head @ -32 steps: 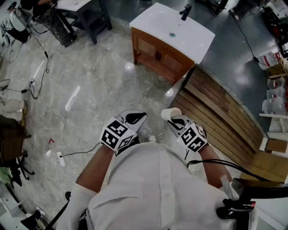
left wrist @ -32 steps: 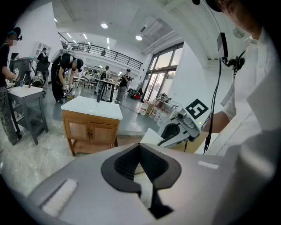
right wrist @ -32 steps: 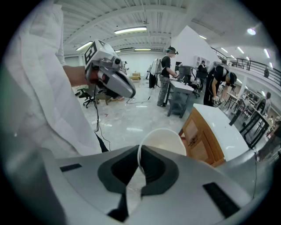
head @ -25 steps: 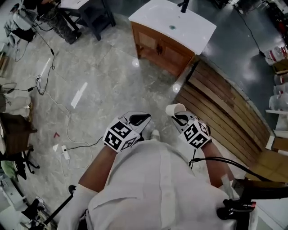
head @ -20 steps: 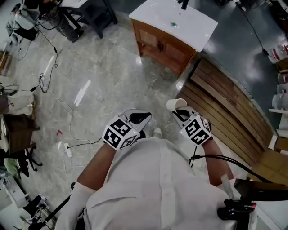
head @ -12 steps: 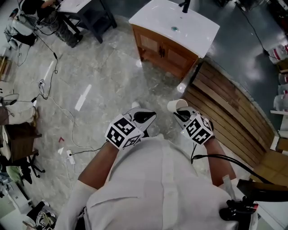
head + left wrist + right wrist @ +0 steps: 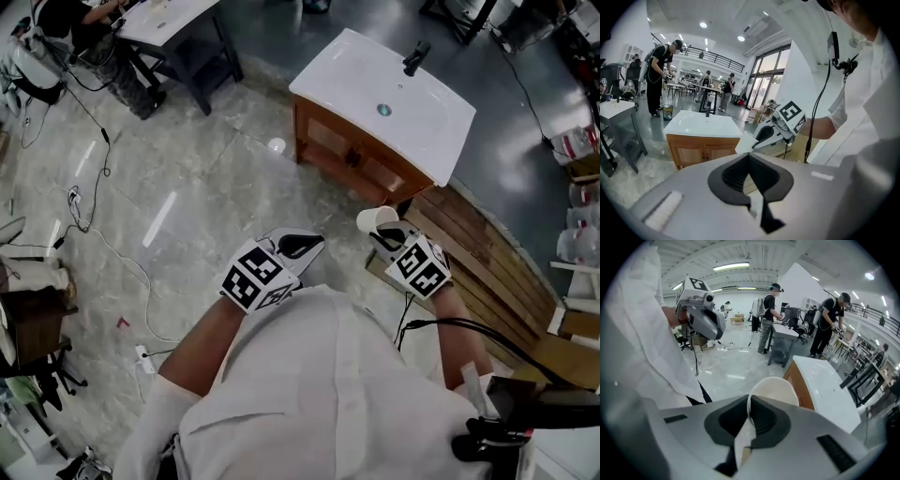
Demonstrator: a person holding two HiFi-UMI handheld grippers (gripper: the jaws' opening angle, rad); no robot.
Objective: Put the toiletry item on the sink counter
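Note:
In the head view a white cup (image 7: 378,220) sticks out ahead of my right gripper (image 7: 387,235), which is shut on its rim. The right gripper view shows the cup's wall (image 7: 772,389) pinched between the jaws of the right gripper (image 7: 749,412). My left gripper (image 7: 298,247) is held level with it to the left, shut with nothing in it; its pads meet in the left gripper view (image 7: 749,157). The sink counter (image 7: 356,86), a white top on a wooden cabinet with a black faucet (image 7: 415,56), stands on the floor ahead of both grippers.
A slatted wooden platform (image 7: 487,272) lies to the right of the cabinet. A dark table (image 7: 178,28) stands at the far left, with cables (image 7: 84,187) and a power strip (image 7: 145,356) on the marble floor. Several people stand by tables in the background (image 7: 829,324).
The sink cabinet has come nearer and lower in the head view as the person walks toward it. Both grippers keep their pose, and the cup stays in the right one.

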